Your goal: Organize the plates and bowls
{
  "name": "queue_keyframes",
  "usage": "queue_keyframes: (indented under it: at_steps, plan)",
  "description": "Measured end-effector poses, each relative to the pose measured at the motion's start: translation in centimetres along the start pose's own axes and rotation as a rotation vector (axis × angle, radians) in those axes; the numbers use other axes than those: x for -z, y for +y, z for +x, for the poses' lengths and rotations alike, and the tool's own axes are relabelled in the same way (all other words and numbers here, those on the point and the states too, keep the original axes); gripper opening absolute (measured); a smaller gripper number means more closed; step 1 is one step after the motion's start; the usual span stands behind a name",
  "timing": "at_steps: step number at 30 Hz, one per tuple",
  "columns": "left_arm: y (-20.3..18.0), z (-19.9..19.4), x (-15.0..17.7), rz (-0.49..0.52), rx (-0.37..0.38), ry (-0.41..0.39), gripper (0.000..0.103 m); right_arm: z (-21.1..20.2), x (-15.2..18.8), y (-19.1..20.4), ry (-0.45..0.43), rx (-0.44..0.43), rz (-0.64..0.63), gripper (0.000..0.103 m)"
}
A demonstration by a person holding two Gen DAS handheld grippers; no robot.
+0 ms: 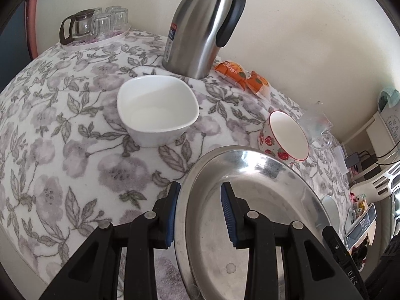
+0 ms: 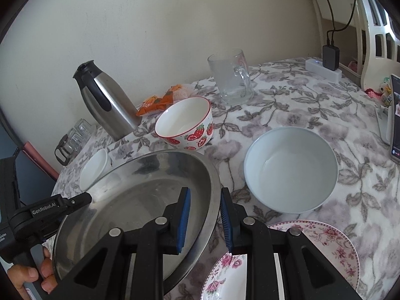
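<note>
Right wrist view: both tools — left tool (image 1: 200, 212) and right tool (image 2: 205, 221) — clamp opposite rims of the steel plate (image 2: 140, 200) beside the floral plate (image 2: 332, 245); lowering evenly should keep it level.

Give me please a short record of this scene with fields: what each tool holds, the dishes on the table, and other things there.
left tool: closed on the left rim of the steel plate
right tool: closed on the right rim of the same steel plate
bowls: white square bowl, strawberry bowl, pale blue bowl, all empty and upright
plates: floral plate, partly under the right tool
other things: steel thermos, glass mug, orange snack packets
surface: floral tablecloth
</note>
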State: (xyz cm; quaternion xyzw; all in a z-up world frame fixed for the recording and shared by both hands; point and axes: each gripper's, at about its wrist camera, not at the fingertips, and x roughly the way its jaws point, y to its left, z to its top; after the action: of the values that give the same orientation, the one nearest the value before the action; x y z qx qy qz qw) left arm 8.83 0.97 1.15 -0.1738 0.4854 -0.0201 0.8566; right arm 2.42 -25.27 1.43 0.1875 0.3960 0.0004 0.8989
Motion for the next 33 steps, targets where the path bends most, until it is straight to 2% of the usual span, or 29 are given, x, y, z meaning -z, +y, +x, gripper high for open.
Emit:
queue_keyframes:
  at_steps: [33]
  plan:
    - [1.2,3.9,0.5,-0.009,-0.071,0.049,0.034,3.4,1.1,0.3,0.083,0.046,-0.024,0.027]
